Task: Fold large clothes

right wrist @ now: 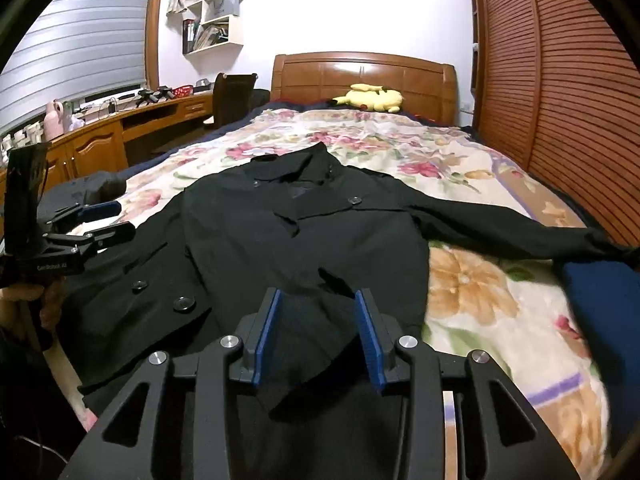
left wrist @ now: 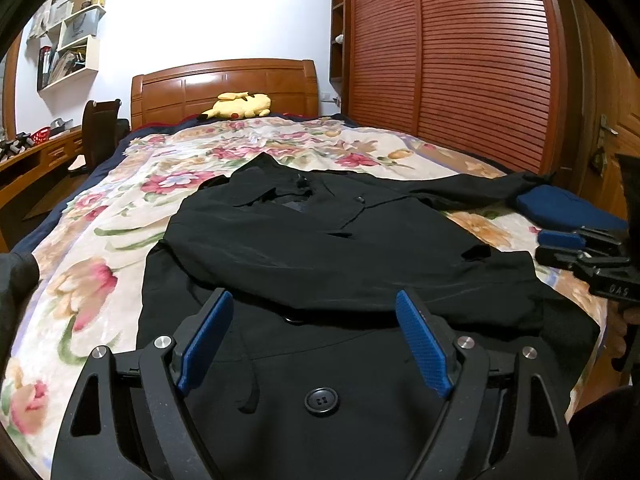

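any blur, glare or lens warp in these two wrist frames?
Left wrist view: heavy fisheye bowing on the louvred wardrobe doors, dark vignette in the corners, white wall blown out; the black coat reads nearly detailless. Right wrist view: same bowing and vignette, the floral blanket smeared toward the lower right edge, glare off the headboard.

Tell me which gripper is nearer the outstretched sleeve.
Right. The right gripper sits beside the sleeve, on the coat's sleeve side; the left gripper is across the coat.

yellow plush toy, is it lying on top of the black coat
No, the yellow plush toy lies by the headboard, apart from the black coat.
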